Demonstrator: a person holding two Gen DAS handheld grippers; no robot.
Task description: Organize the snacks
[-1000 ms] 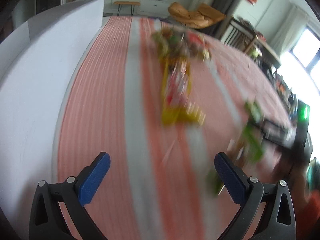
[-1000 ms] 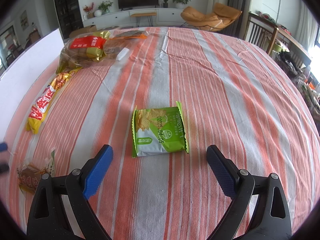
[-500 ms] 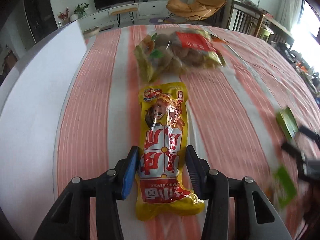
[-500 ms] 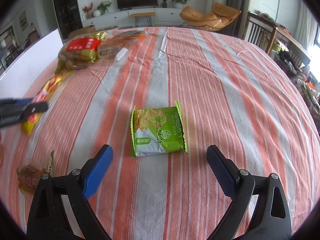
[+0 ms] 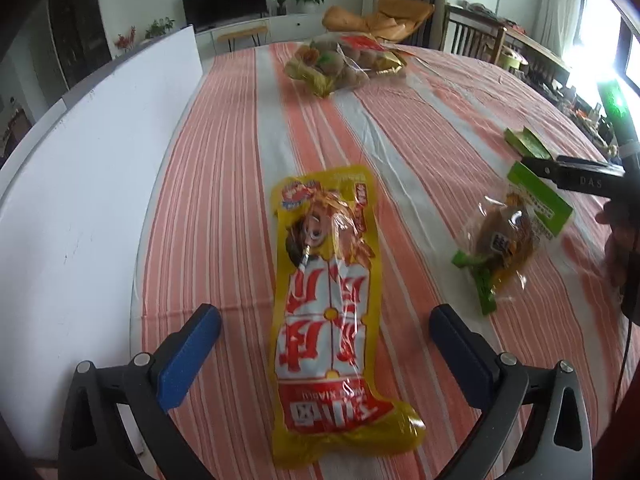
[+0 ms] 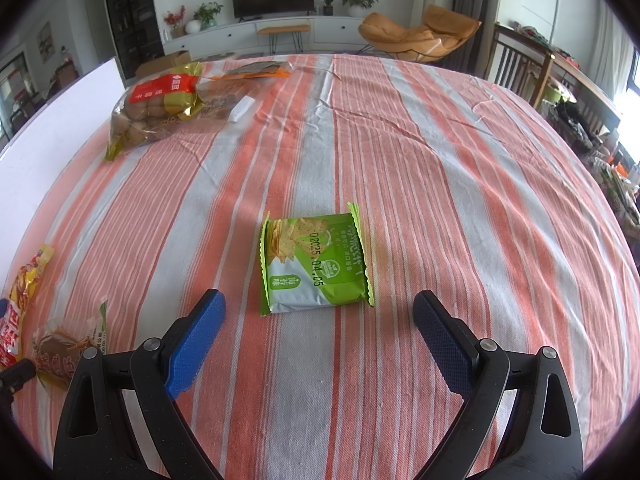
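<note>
A long yellow and red snack pack (image 5: 328,300) lies flat on the striped tablecloth between the fingers of my left gripper (image 5: 326,346), which is open and not touching it. A small green and clear pastry pack (image 5: 506,236) lies to its right. A green cracker pack (image 6: 314,262) lies just ahead of my right gripper (image 6: 320,338), which is open and empty. The long pack (image 6: 20,300) and pastry pack (image 6: 68,350) also show at the left edge of the right wrist view.
A large clear bag of brown buns (image 5: 344,62) with a red label lies far across the table, also in the right wrist view (image 6: 160,106). A white board (image 5: 80,184) borders the table's left side. The right gripper's body (image 5: 576,174) shows at the right of the left wrist view.
My left gripper was closed around the long yellow pack half a second ago; now it is open and the pack lies free on the cloth. The right gripper has stayed still.
</note>
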